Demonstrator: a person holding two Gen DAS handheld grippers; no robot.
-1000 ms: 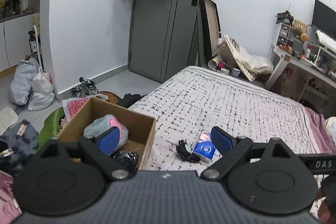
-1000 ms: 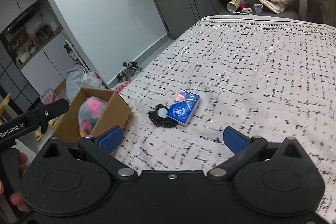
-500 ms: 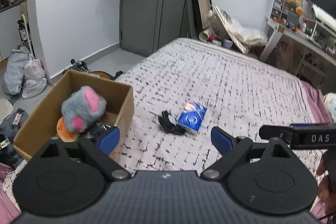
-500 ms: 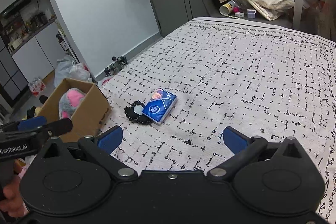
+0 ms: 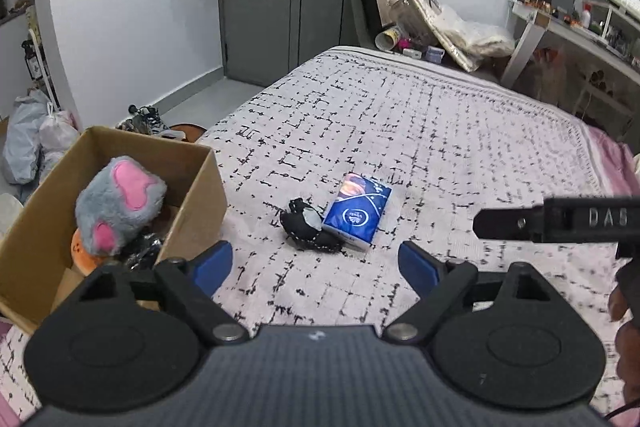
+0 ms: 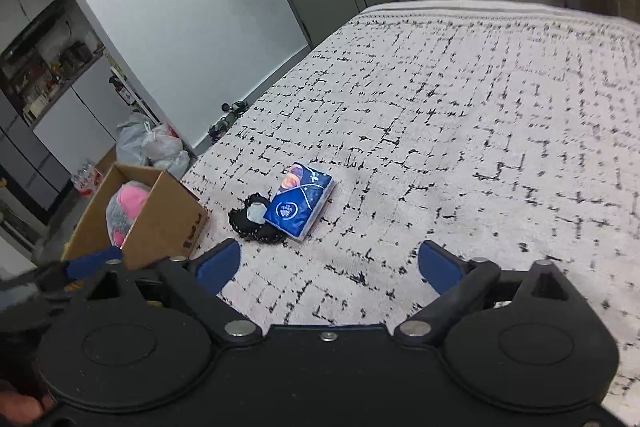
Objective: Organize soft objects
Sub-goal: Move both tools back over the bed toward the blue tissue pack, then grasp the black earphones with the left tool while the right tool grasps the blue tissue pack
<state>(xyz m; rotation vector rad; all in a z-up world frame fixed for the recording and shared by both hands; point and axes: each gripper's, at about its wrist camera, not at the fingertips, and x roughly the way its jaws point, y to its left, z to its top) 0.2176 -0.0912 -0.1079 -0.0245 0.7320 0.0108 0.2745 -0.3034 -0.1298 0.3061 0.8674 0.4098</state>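
Left wrist view: our left hand-held gripper [image 5: 312, 261] and right hand-held gripper [image 6: 330, 265], both empty, jaws closing slightly, have dropped nearer the bed [image 5: 420, 131]. Next out: black soft item [image 5: 306, 229] touching the blue tissue pack [image 5: 356, 213], unpicked. Beyond, left: cardboard box [image 5: 192, 187] already holding the grey-pink plush [image 5: 120, 203]. Pickup looks imminent.
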